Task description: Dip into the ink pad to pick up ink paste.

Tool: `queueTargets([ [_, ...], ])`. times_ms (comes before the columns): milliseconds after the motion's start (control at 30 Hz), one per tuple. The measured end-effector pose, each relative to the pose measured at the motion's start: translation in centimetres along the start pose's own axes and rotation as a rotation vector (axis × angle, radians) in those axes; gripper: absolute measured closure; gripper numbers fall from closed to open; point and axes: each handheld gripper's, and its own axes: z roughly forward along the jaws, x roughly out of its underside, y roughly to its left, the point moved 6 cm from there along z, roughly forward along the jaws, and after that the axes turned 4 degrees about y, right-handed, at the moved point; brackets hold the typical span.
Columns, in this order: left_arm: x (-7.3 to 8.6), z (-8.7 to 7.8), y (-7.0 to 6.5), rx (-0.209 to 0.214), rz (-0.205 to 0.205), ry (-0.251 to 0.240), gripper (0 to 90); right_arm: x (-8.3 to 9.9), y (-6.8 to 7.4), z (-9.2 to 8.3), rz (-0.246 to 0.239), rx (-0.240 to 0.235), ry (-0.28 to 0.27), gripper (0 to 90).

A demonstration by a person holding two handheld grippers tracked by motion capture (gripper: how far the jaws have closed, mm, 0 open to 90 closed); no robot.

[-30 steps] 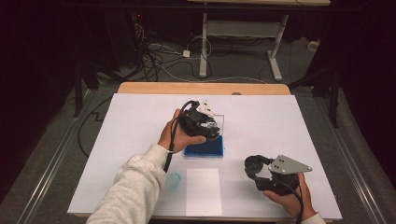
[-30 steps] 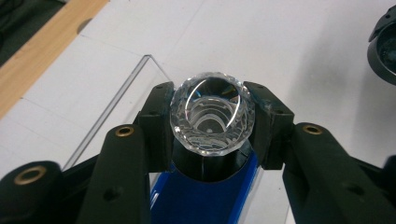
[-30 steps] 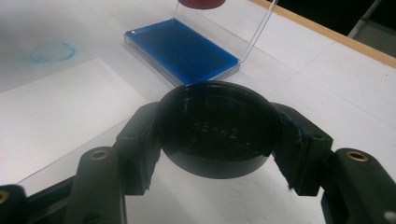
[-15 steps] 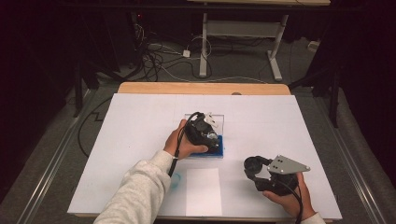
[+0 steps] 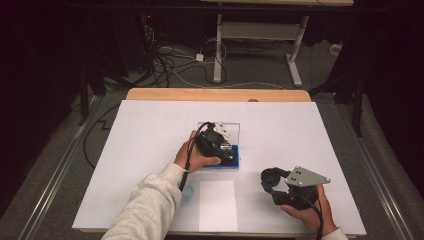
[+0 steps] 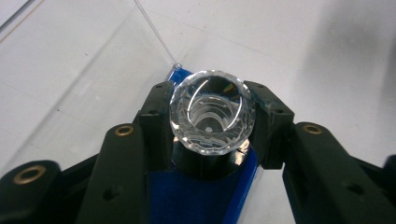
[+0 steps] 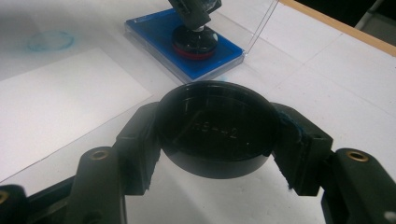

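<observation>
- Faceted glass knob (image 6: 212,109): the left tool (image 6: 212,116) is gripping it between its two pads, jaws part-closed and pressed to either side. The knob is sitting directly over a round black base (image 7: 195,42) with a red rim, which is resting on the blue tray (image 7: 154,28) of an open clear case (image 5: 220,131) at mid-counter.
- Change noted: against the frame a second ago, the left tool is standing lower over the case in the high view (image 5: 216,145), the hand having come down towards the blue tray. Jaw spacing is reading unchanged.
- Meaning, as a judgement: the knob appears to be arriving at, or just seating on, its base; release is not yet made. Whether knob and base are actually touching cannot be told.
- Right tool (image 7: 217,128): it is clamping a flat black disc (image 7: 217,126), possibly a cap, jaws near fully closed on its edges, held off to the right of the case (image 5: 285,187) and not shifted.
- White counter (image 5: 310,130): it is also carrying a loose white sheet (image 5: 217,205) near the front edge.
</observation>
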Motion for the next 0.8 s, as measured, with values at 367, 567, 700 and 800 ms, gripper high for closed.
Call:
queueTargets([
  [367, -0.40, 0.21, -0.62, -0.057, 0.030, 0.025, 54.6, -0.05, 0.23, 0.17, -0.004, -0.004, 0.004, 38.2],
  [567, -0.13, 0.11, -0.27, -0.027, 0.013, 0.021, 54.6, -0.05, 0.29, 0.23, -0.003, -0.014, 0.007, 38.2],
  [700, -0.15, 0.11, -0.37, -0.031, 0.019, 0.022, 54.6, -0.03, 0.24, 0.15, 0.002, -0.016, 0.004, 38.2],
  [800, -0.31, 0.11, -0.97, -0.067, 0.056, 0.038, 54.6, -0.10, 0.25, 0.11, 0.009, -0.029, -0.004, 38.2],
])
